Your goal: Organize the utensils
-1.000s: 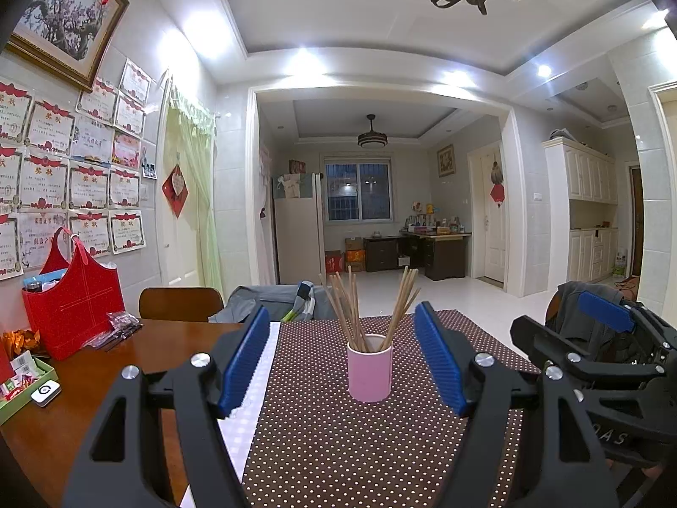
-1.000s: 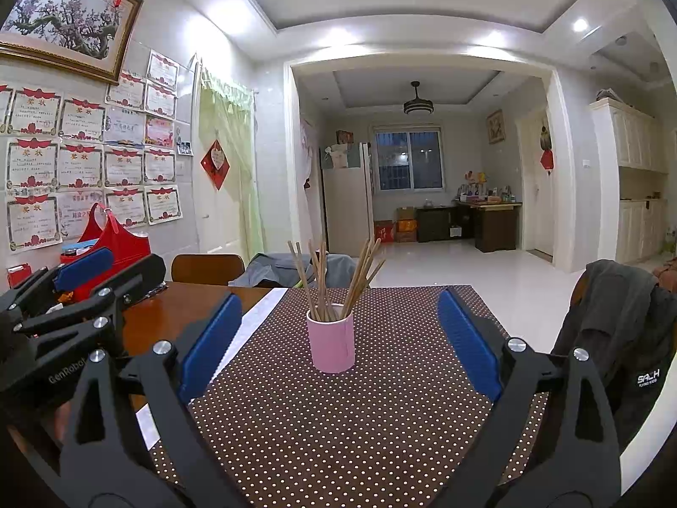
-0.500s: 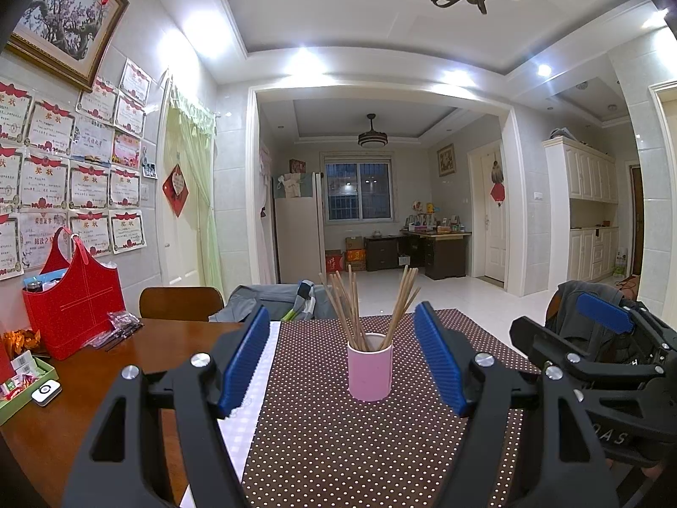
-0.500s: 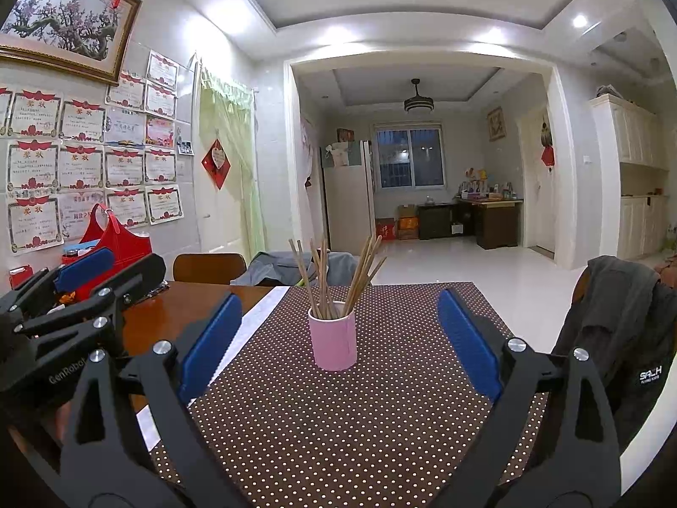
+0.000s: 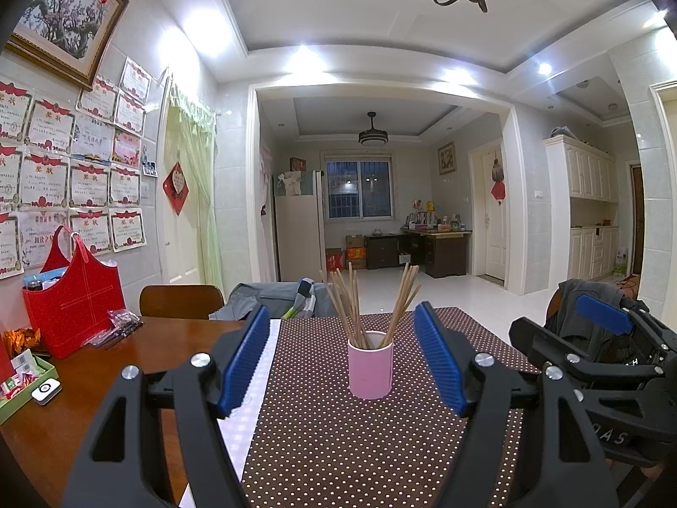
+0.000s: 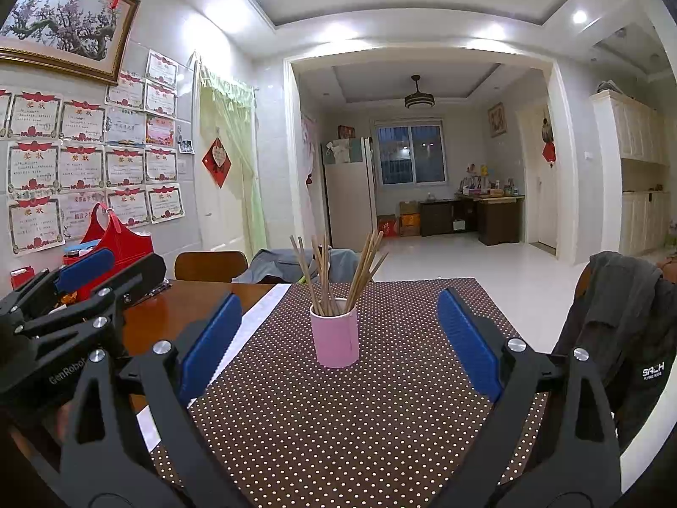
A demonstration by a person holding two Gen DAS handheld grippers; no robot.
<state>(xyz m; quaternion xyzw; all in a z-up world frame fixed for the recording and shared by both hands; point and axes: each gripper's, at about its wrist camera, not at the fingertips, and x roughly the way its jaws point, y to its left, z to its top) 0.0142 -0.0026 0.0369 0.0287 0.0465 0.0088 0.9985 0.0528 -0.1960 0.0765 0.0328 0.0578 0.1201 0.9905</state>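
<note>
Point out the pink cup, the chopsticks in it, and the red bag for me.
pink cup (image 6: 335, 340), right wrist view, middle of its front wall
chopsticks (image 6: 364, 264), right wrist view, right-leaning bundle above the rim
red bag (image 5: 74, 311), left wrist view, front panel

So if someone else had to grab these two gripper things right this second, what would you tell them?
Left gripper: open, empty, held short of the pink cup.
Right gripper: open, empty, also short of the cup.
The cup stands upright on the dotted table runner, with the chopsticks standing in it, fanned into two loose bunches.
Done: nothing visibly handled; no loose utensils in sight.
Left: judging by the task, probably sorting the chopsticks; approach the cup gently so it doesn't tip.
</note>
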